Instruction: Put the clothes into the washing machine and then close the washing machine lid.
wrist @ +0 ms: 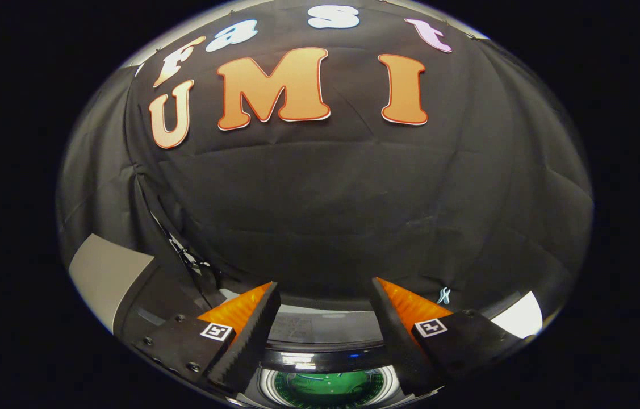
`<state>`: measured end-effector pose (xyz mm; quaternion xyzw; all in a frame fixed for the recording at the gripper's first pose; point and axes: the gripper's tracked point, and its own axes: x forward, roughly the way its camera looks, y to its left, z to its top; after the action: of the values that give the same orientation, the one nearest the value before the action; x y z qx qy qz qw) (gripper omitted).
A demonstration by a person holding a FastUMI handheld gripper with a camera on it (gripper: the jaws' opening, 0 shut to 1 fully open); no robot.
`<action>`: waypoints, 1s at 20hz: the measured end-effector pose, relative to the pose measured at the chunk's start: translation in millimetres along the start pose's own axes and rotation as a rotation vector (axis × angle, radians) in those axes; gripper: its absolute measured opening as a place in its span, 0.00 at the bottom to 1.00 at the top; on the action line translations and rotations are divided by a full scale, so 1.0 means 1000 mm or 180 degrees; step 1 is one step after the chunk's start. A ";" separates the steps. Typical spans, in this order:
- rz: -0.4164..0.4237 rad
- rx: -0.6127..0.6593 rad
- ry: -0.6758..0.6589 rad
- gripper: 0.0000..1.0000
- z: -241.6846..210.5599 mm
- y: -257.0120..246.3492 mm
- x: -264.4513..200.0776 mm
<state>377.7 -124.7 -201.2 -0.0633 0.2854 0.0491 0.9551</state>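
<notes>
The washing machine point(325, 363) is mostly cut off: a strip of its top and part of the round drum opening point(328, 386) show between the fingers point(251, 335). The green thing inside the opening is too cropped to identify.

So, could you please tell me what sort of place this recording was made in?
Probably a staged recording booth, not a real laundry room: black cloth wall hangs all around, and a washing machine with something green in its drum sits below the open, empty gripper.

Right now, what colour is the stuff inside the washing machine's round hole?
Green, seen in the gripper view, between the open gripper's fingers.
</notes>
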 end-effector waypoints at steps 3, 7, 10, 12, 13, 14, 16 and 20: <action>0.0005 0.0028 0.0066 1.00 -0.021 0.000 -0.020; 0.0021 0.0104 0.0258 1.00 -0.064 0.001 -0.046; 0.0036 0.0250 0.0368 1.00 -0.090 0.003 -0.064; 0.0006 0.0290 0.0351 1.00 -0.093 0.001 -0.070; -0.0011 0.0286 0.0342 1.00 -0.093 0.000 -0.072; -0.0014 0.0276 0.0335 0.99 -0.093 0.000 -0.076; 0.0003 0.0259 0.0294 0.99 -0.086 0.003 -0.079; 0.0114 0.0323 0.0043 0.99 -0.056 0.014 -0.097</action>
<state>265.1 -124.5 -195.5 -0.0100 0.2951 0.0512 0.9540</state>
